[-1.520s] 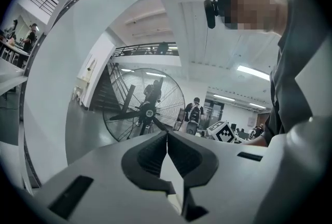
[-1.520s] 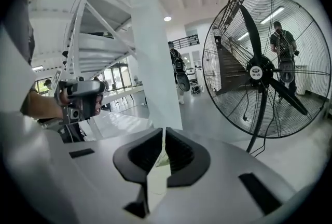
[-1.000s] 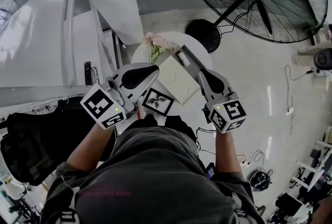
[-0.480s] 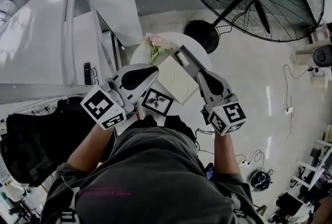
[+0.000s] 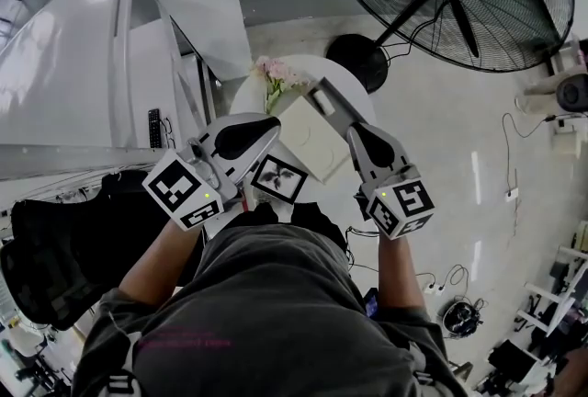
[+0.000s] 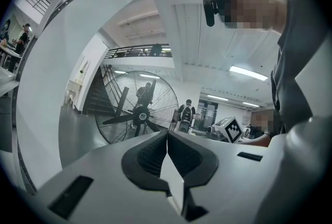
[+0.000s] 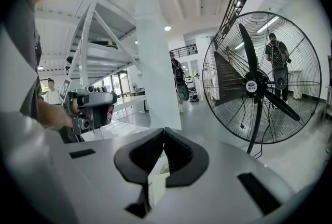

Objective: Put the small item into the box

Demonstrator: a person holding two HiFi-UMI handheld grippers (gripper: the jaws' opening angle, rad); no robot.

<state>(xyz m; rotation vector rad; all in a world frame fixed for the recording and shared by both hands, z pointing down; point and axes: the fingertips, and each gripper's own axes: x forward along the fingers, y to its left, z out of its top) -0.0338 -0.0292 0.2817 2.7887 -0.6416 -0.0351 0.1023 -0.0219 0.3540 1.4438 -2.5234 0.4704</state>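
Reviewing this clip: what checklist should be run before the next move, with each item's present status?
1. Left gripper free to grasp: not ok, jaws together with nothing between them.
2. Right gripper free to grasp: not ok, jaws together and empty.
3. Box in view on the round table: ok.
4. Small item located: cannot tell, no view shows it.
5. Box open to receive the item: cannot tell.
6. Flowers clear of the box: cannot tell, they stand close by its far corner.
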